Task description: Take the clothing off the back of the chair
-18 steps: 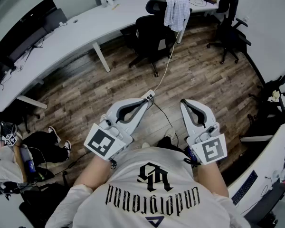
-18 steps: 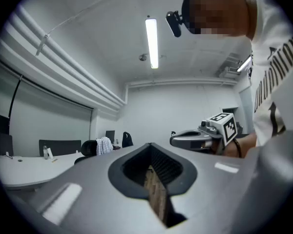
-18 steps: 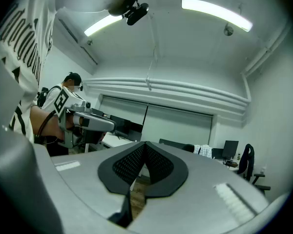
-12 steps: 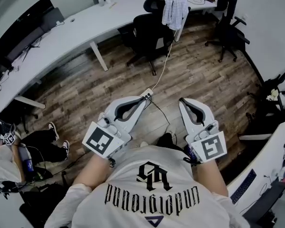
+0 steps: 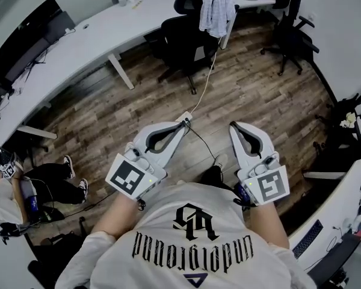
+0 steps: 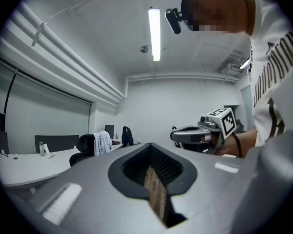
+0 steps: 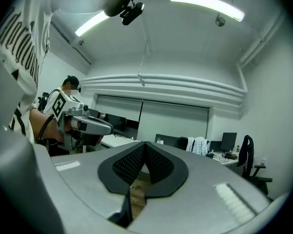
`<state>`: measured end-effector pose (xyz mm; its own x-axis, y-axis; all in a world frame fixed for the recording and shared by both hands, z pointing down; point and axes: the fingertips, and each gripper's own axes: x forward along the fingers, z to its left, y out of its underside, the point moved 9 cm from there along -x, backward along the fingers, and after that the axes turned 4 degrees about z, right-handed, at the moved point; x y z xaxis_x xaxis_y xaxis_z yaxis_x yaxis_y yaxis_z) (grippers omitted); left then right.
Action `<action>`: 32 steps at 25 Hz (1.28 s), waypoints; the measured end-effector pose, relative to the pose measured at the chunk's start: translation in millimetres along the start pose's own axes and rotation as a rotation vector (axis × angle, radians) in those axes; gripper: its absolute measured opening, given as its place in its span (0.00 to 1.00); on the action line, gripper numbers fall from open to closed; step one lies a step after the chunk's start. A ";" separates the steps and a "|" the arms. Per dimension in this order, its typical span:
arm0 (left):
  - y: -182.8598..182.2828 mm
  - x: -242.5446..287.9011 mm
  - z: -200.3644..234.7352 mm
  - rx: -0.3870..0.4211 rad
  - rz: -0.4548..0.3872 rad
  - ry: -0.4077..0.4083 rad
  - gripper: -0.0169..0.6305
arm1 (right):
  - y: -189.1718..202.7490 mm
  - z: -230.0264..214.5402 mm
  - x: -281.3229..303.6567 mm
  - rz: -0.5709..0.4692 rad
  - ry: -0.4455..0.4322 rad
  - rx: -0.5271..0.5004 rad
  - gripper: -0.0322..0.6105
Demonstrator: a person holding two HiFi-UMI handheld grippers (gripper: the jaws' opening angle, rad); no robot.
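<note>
A pale checked garment (image 5: 216, 12) hangs over the back of a black office chair (image 5: 185, 38) at the long white desk (image 5: 78, 41), far ahead of me. It shows small in the left gripper view as the garment (image 6: 103, 142) and in the right gripper view as the garment (image 7: 200, 145). My left gripper (image 5: 184, 123) is held level near my chest, shut and empty. Beside it my right gripper (image 5: 234, 127) is also shut with nothing in it. Both are far short of the chair.
A second black chair (image 5: 289, 23) stands at the right end of the desk. A white cable and power strip (image 5: 186, 118) lie on the wooden floor ahead of the grippers. A seated person (image 5: 3, 191) is at the left. More desks line the right side.
The view has shifted slightly toward the chair, which sits a little higher and further left in frame. Both grippers keep their pose, shut.
</note>
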<state>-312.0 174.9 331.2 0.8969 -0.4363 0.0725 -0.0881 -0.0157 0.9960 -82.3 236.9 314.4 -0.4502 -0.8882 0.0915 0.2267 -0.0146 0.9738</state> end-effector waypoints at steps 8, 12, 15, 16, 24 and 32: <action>-1.6 84.1 13.6 -0.033 0.063 -0.038 0.10 | 18.5 -88.3 15.3 -0.010 -0.026 0.017 0.06; -4.3 137.6 16.6 -0.018 0.062 -0.051 0.10 | 31.0 -138.5 18.1 0.017 -0.056 0.032 0.06; -5.1 180.7 16.8 0.004 0.060 -0.060 0.10 | 40.0 -179.0 13.2 0.031 -0.070 0.027 0.06; -6.2 195.5 16.5 -0.002 0.061 -0.064 0.10 | 42.8 -193.4 11.3 0.031 -0.070 0.026 0.06; -12.9 280.7 12.6 0.033 0.050 -0.078 0.10 | 65.6 -279.4 3.7 0.042 -0.089 0.011 0.06; -5.6 313.9 33.0 0.019 0.087 -0.107 0.10 | 82.5 -315.8 28.8 0.053 -0.116 0.034 0.06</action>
<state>-44.3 8.3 346.6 0.8341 -0.5305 0.1511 -0.1721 0.0100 0.9850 196.2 65.1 331.7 -0.5358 -0.8282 0.1647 0.2246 0.0483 0.9733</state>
